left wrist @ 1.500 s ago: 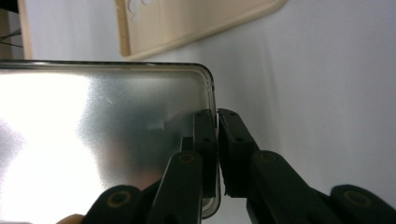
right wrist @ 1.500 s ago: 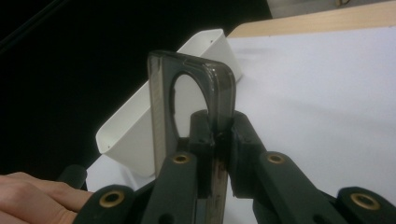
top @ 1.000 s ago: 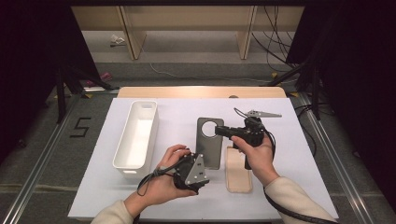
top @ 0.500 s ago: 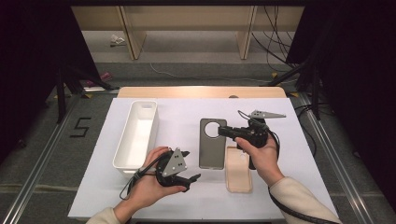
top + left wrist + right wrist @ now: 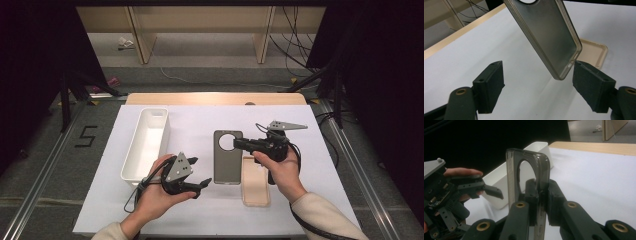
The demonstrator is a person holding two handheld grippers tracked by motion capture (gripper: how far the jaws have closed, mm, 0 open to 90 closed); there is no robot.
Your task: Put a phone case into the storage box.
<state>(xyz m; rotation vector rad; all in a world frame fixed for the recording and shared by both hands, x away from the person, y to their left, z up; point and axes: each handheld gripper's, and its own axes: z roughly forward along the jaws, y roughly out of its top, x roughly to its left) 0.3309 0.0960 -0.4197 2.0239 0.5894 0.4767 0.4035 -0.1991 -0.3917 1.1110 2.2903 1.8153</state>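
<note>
Smoky grey and see-through, the phone case (image 5: pixel 228 157) is lifted off the white table (image 5: pixel 325 165) and pinched at its right edge by the right gripper (image 5: pixel 239 144), whose jaws are clamped tight on the case wall. In the right gripper view the case (image 5: pixel 531 182) stands on edge between the two black pads, its round camera cut-out facing left, with the wall squeezed where the pads meet.

Near and to the left, the left gripper (image 5: pixel 196 176) is held in the person's left hand (image 5: pixel 155 192), its jaws spread wide with nothing between the pads. In the left gripper view the near end of the grey case (image 5: pixel 549 35) hangs above the table just beyond the pads (image 5: pixel 490 85), close to the right-hand pad but not gripped by it.

On the table below and just right of the grey case lies a beige phone case (image 5: pixel 255 186), open side up, partly under the right hand (image 5: pixel 281 172). A long white tray (image 5: pixel 146 142) sits at the left of the table, beside the left hand, running from near to far
</note>
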